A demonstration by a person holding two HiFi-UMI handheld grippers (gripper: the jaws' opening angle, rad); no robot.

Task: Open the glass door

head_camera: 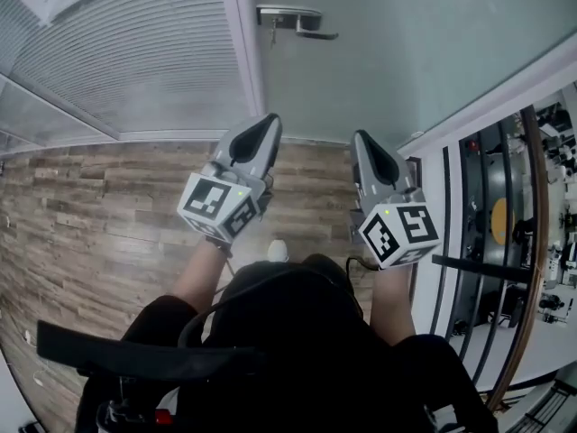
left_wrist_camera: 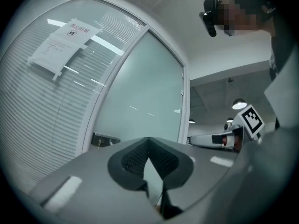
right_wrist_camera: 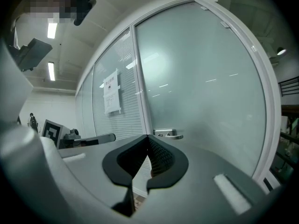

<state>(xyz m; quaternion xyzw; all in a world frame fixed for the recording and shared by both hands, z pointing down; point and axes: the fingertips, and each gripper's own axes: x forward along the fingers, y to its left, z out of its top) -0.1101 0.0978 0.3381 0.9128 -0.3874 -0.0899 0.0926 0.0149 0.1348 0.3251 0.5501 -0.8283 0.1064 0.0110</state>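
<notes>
Glass door (head_camera: 397,52) stands closed ahead, with its lever handle (head_camera: 302,23) untouched at its left edge. Left gripper (head_camera: 268,121) and right gripper (head_camera: 360,139) point toward it, jaws pressed together and empty, apparently staged for approach.

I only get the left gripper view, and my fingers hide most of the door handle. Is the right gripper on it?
Observer: No. In the head view the right gripper is short of the door handle, not touching it.
Operator: Is it open, ready to grab?
Observer: No, the right gripper view shows its fingers closed together, nothing between them.
Operator: Which way does the handle point?
Observer: Away from the white door frame, toward the right gripper's side.
</notes>
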